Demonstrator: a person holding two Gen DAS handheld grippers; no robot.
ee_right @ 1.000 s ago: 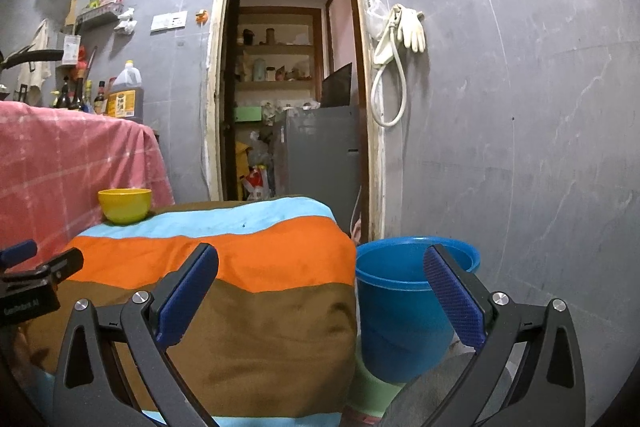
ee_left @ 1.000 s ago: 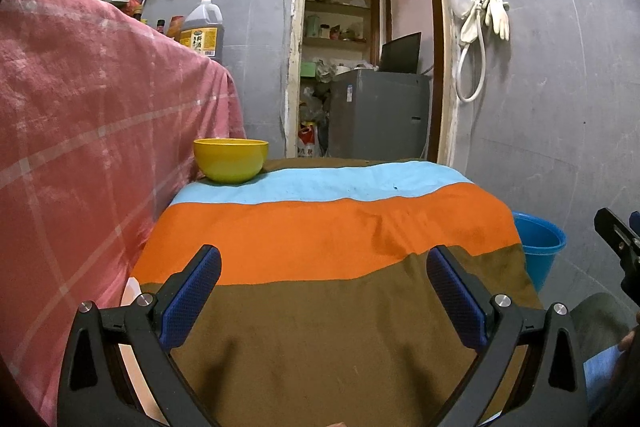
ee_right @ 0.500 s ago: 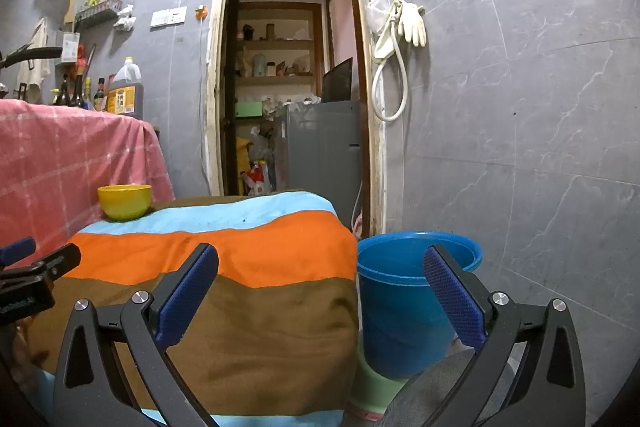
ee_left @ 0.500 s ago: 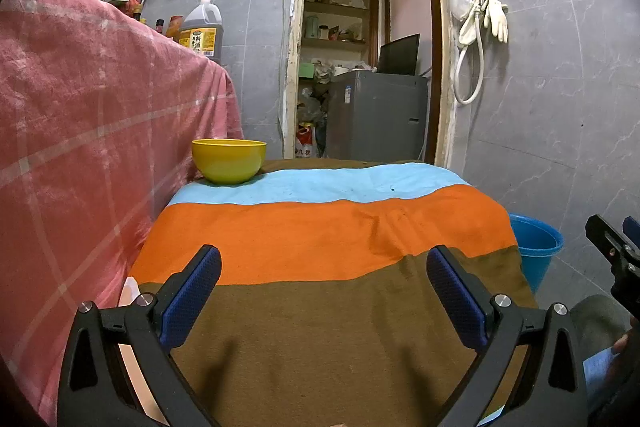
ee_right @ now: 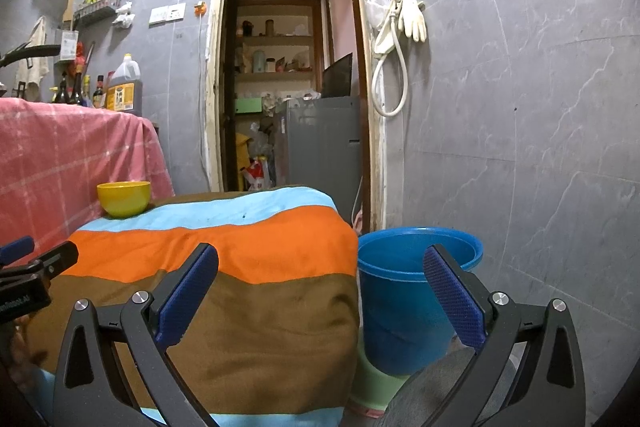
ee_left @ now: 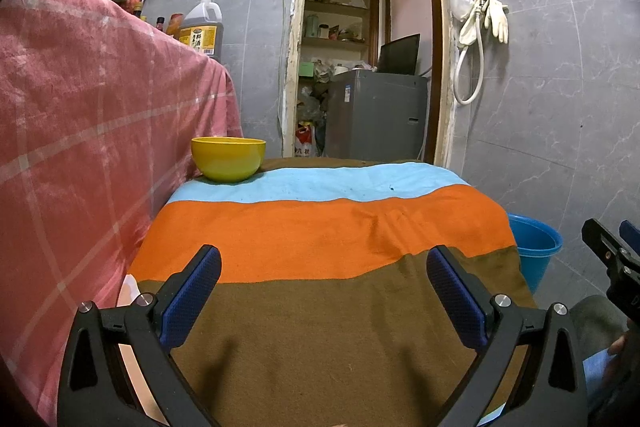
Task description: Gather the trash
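Note:
A low table under a striped brown, orange and light-blue cloth (ee_left: 320,235) fills the left wrist view; it also shows in the right wrist view (ee_right: 256,267). A yellow bowl (ee_left: 228,158) stands at its far left corner, also in the right wrist view (ee_right: 124,198). A blue bucket (ee_right: 412,291) stands on the floor at the table's right side; its rim shows in the left wrist view (ee_left: 534,247). My left gripper (ee_left: 324,291) is open and empty over the brown stripe. My right gripper (ee_right: 320,291) is open and empty near the table's right edge. I see no loose trash.
A pink checked cloth (ee_left: 80,147) covers a taller counter on the left, with an oil jug (ee_left: 200,31) and bottles on it. A doorway (ee_left: 360,67) behind the table shows a grey appliance (ee_left: 376,119) and shelves. Gloves and a hose (ee_left: 484,27) hang on the grey tiled wall.
Both views have shifted slightly; the table and bucket sit a little lower or farther in frame. Both grippers stay open and empty.

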